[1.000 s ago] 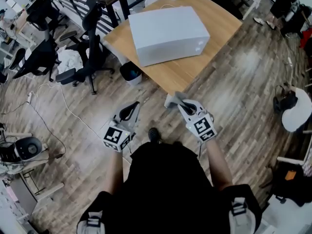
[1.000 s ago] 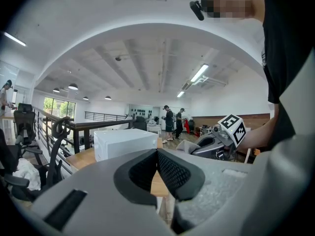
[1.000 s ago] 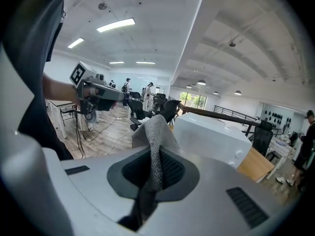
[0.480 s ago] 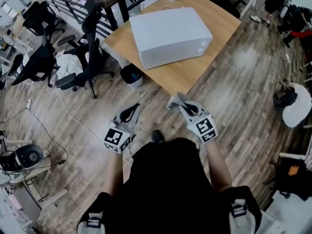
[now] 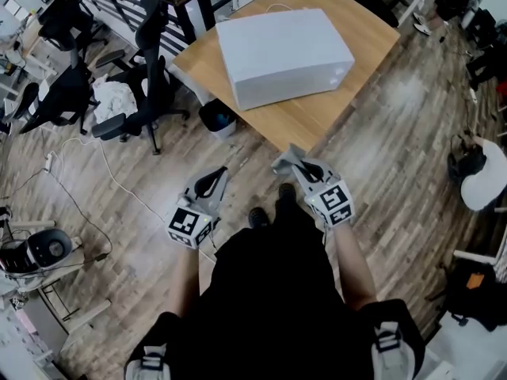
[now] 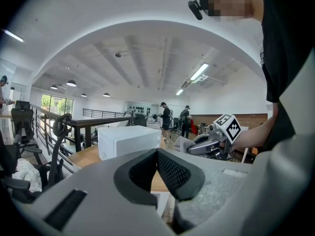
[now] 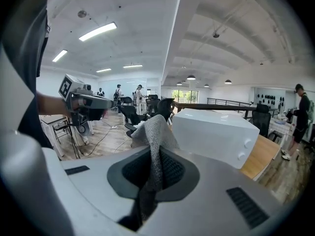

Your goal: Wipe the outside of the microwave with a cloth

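Overhead first: the microwave (image 5: 283,46) sits on the counter (image 5: 317,121), not yet within reach. Left claw (image 6: 158,156) view: clenched on nothing, kept spare. Right claw (image 7: 157,156) view: pinching the cloth (image 7: 155,129), ready for wiping, I'd judge.

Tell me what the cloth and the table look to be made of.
The cloth: grey knitted or woven fabric; a fine mesh texture shows, and it folds softly. The table: matte wood or wood-look laminate, going by its light brown top.
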`<control>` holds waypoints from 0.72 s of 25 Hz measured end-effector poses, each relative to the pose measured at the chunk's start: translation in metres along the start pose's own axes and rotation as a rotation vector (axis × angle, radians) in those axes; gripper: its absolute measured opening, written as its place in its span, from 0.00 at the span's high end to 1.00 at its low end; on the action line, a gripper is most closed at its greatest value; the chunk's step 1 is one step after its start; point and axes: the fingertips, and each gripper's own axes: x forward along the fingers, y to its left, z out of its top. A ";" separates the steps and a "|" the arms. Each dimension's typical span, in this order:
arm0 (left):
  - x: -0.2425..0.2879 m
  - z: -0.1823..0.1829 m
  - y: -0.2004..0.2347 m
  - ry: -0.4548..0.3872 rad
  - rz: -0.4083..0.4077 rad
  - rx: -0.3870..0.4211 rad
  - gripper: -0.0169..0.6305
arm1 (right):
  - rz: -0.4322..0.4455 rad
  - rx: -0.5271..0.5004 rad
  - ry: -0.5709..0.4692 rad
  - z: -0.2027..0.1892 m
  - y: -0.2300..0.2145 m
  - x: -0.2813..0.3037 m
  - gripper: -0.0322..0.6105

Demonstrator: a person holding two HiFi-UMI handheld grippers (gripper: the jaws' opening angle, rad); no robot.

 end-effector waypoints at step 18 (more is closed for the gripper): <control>0.053 0.028 0.066 0.013 0.149 -0.029 0.97 | 0.182 -0.032 0.032 0.032 -0.060 0.110 0.93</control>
